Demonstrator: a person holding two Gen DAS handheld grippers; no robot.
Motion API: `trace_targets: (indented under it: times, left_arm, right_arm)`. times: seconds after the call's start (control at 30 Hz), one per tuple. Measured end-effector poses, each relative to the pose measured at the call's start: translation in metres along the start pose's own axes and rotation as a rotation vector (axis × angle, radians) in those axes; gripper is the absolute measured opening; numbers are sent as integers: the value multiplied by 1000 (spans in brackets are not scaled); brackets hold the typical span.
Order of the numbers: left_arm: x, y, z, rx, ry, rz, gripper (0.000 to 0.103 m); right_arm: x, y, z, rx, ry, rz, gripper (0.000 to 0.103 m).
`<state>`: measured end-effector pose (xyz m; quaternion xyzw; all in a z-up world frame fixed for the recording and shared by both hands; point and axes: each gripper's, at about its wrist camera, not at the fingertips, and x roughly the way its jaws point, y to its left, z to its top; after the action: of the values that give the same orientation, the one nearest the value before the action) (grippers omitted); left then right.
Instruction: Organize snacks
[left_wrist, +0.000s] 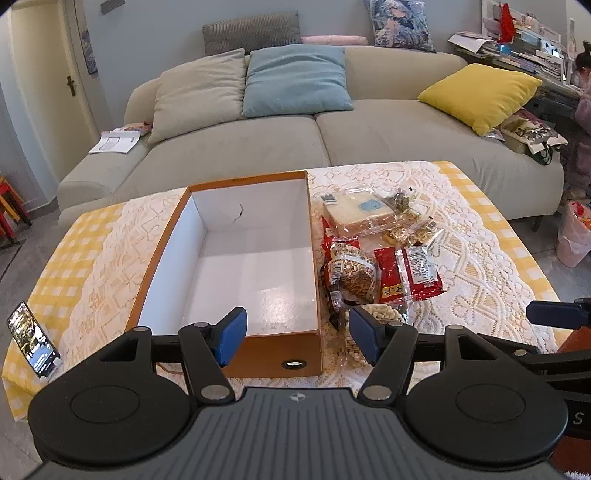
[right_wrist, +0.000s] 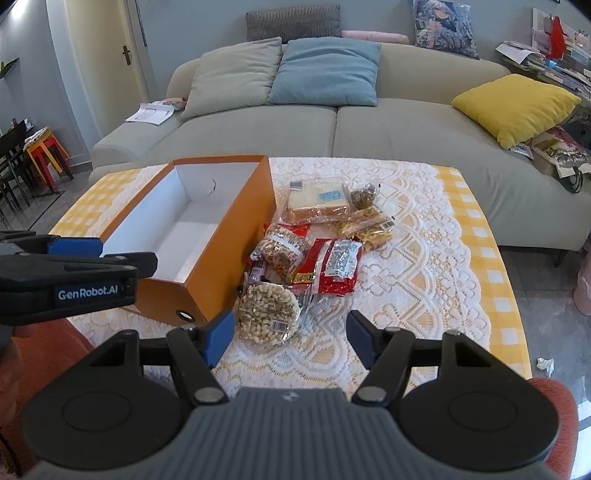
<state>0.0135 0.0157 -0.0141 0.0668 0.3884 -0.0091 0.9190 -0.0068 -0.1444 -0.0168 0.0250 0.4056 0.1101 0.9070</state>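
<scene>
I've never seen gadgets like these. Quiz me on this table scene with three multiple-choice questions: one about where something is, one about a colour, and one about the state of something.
1. Where does the pile of snack packets lie?
A. Inside the box
B. On the table, right of the box
C. On the sofa

2. What colour is the outside of the box?
A. Orange
B. Green
C. Black

3. What state is the box in?
A. Lid on
B. Open and full of snacks
C. Open and empty

Answers:
1. B: the packets sit on the lace tablecloth beside the box's right wall.
2. A: its outer walls are orange, with a white inside.
3. C: the left wrist view shows only its bare white floor; both the left gripper and the right gripper are open and hold nothing.
</scene>
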Motion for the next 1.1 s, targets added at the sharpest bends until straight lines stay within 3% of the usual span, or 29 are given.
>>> trace_targets:
  times: [1.1]
  left_arm:
    - [28, 9, 2, -42, 92, -10, 75]
  right_arm:
    - [36, -5, 3, 18, 78, -15, 66]
